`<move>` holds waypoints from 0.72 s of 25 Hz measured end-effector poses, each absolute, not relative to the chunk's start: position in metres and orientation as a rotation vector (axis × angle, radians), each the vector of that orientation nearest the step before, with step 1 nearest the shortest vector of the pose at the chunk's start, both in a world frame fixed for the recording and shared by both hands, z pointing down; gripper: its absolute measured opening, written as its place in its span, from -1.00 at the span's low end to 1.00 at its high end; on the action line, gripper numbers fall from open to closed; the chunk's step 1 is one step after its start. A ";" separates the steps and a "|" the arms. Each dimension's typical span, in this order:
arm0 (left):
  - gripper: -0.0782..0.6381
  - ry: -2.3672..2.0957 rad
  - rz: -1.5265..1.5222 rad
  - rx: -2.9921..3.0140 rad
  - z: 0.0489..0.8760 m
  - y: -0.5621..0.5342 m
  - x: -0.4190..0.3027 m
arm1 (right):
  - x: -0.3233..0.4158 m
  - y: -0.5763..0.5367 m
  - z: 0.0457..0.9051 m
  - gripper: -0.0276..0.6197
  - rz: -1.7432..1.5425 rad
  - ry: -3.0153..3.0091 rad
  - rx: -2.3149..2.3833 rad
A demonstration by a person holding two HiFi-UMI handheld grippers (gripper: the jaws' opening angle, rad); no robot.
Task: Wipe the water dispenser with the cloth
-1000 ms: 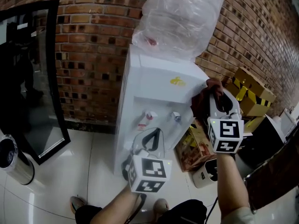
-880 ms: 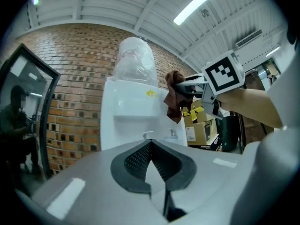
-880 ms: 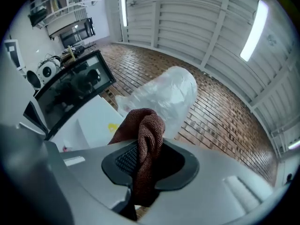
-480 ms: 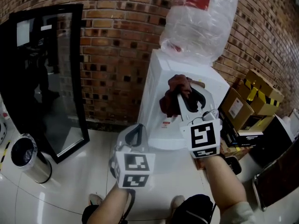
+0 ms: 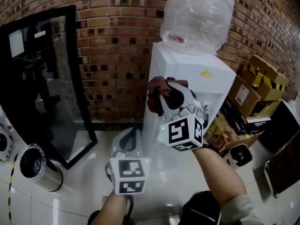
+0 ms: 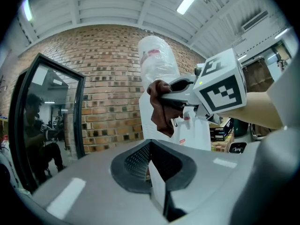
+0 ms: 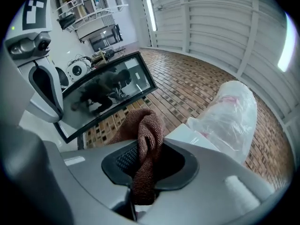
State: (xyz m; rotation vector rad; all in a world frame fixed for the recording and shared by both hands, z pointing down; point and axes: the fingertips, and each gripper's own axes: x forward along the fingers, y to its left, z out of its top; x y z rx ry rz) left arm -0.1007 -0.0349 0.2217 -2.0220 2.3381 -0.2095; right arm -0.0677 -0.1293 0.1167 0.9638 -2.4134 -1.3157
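Since a second ago the right gripper [image 5: 164, 91] has carried the cloth [image 5: 154, 100] across the front of the water dispenser [image 5: 208, 86], from its right top corner to its left front edge. That gripper now points slightly upward with the forearm [image 5: 218, 172] stretched out behind it, and its jaws are clenched on the reddish-brown cloth. The cloth bunches above the tips and hangs below them against the white cabinet. Below and to the left of it the left gripper [image 5: 131, 136] is held level, apart from the dispenser; its jaws are pressed together with nothing between them.

Straight above the right gripper a water bottle [image 5: 197, 13] wrapped in clear plastic sits upside down on the dispenser. A brick wall [image 5: 115, 50] stands behind both grippers. Left of the left gripper a black-framed glass door [image 5: 47, 88] leans against the wall. Further left and lower stands a steel bin [image 5: 40, 168]; its mouth is dark and I cannot tell what is in it. Right of the right gripper, past the dispenser, are stacked cardboard boxes [image 5: 265, 76], the top one closed with yellow-and-black tape.
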 end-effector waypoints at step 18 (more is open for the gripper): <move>-0.78 2.146 -0.195 -2.211 0.222 -0.098 0.010 | 0.046 -0.184 0.096 -0.62 -1.233 -2.389 1.158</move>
